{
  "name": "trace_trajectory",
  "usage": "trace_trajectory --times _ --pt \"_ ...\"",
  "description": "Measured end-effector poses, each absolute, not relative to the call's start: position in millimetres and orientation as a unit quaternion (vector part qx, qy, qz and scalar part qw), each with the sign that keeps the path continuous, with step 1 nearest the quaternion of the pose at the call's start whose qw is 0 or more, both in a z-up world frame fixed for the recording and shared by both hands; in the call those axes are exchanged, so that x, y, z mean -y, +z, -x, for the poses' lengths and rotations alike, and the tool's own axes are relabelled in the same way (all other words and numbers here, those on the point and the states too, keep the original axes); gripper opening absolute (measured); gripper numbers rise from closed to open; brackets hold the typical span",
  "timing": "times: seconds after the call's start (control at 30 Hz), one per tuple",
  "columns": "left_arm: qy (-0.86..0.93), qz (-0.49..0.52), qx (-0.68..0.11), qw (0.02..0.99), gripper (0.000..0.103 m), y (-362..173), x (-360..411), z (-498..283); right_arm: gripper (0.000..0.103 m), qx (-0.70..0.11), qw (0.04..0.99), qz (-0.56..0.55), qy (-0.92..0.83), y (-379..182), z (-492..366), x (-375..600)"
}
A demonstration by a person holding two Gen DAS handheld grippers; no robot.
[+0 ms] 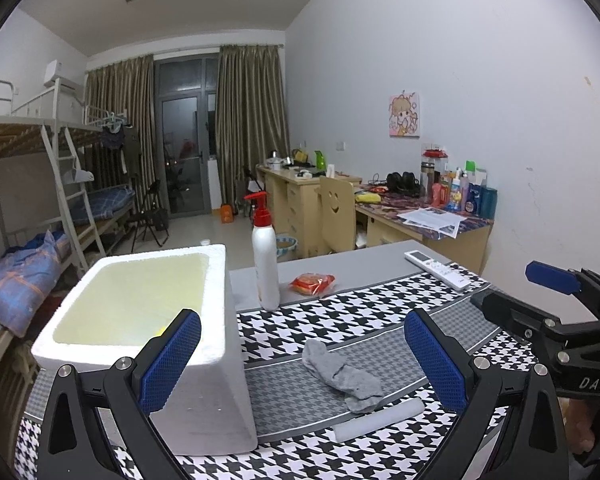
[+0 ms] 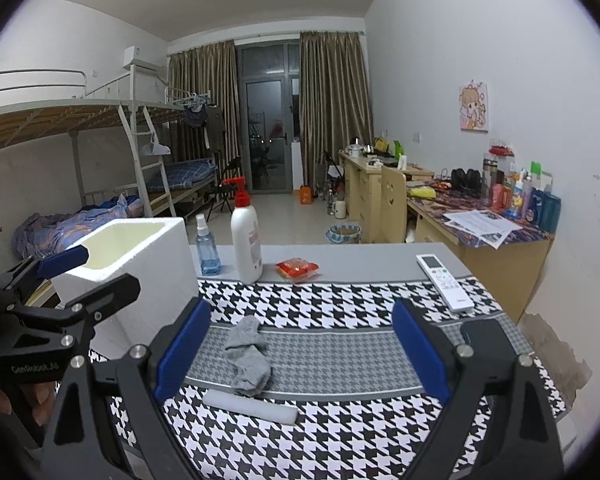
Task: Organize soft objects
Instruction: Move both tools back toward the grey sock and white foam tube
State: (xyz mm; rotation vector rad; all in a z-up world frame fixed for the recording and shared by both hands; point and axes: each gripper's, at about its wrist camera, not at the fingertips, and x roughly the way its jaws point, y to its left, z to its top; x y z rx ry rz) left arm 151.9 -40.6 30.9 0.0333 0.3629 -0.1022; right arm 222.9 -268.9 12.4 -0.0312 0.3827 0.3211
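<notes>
While both grippers are held above the near edge of the surface (image 2: 340,258), nothing is gripped by either. The left gripper (image 1: 302,356) is seen with its jaws spread wide, its left finger over the front rim of the white foam box (image 1: 204,392) in its own view. The right gripper (image 2: 300,350) is likewise seen with its jaws wide apart and empty.

A crumpled grey sock (image 1: 342,372) is laid on the houndstooth cloth (image 2: 340,300), just right of the foam box and framed between the fingers of each gripper. A pale grey roll (image 2: 250,406) is laid just in front of the sock, touching or nearly touching it. Something yellow (image 1: 162,330) is glimpsed inside the box, mostly hidden by a finger.

Farther back, a white pump bottle with a red top (image 2: 246,246) is stood upright beside a small blue spray bottle (image 2: 207,254). A red snack packet (image 2: 297,269) is placed to their right, and a white remote control (image 2: 444,282) lies near the right edge.
</notes>
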Motion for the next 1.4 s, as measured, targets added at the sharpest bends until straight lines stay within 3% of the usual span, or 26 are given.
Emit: trace_trajectory --times 1.4 --pt "-0.04 -0.03 -0.258 0.965 0.102 -8 87 -195 0.095 -0.25 0.955 0.033 0.156 -20 -247 303"
